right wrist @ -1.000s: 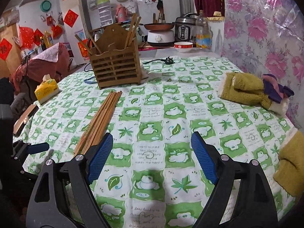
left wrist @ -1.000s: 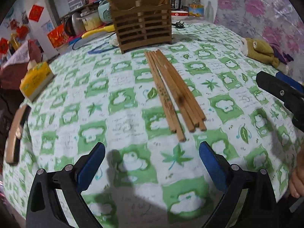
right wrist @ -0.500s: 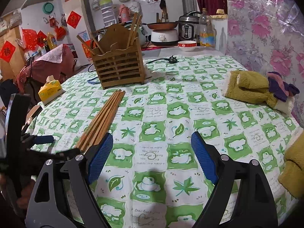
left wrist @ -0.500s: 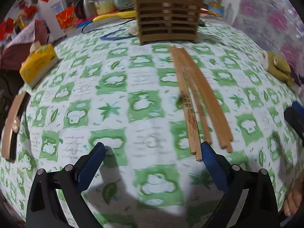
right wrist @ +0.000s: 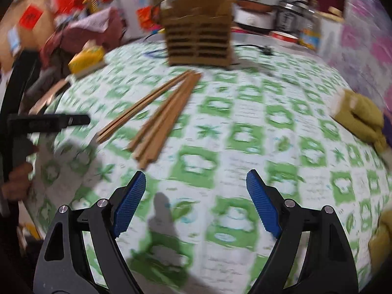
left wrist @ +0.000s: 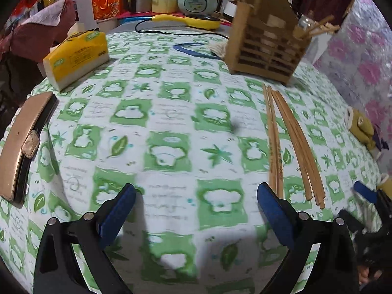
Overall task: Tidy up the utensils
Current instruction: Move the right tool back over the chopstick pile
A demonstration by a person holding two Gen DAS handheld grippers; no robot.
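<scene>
Several wooden chopsticks (left wrist: 291, 142) lie side by side on the green-and-white tablecloth, pointing toward a slatted wooden utensil holder (left wrist: 267, 49) at the back, which has a few sticks standing in it. My left gripper (left wrist: 196, 203) hovers open over bare cloth, the chopsticks' near ends just past its right finger. In the right wrist view the chopsticks (right wrist: 159, 117) lie ahead and left of my right gripper (right wrist: 196, 191), which is open and empty. The holder (right wrist: 198, 41) stands behind them. The left gripper's black body (right wrist: 46, 122) shows at the left edge.
A yellow tissue pack (left wrist: 76, 58) and a tan wallet-like case (left wrist: 22, 144) lie at the table's left side. A yellow-green cloth (right wrist: 357, 117) sits at the right. Cooker, pot and bottles (left wrist: 196, 0) crowd the back beyond the table.
My left gripper has slid left, so the chopsticks went from centre to its right side. My right gripper swung toward the chopsticks and tilted down; its view is now blurred.
</scene>
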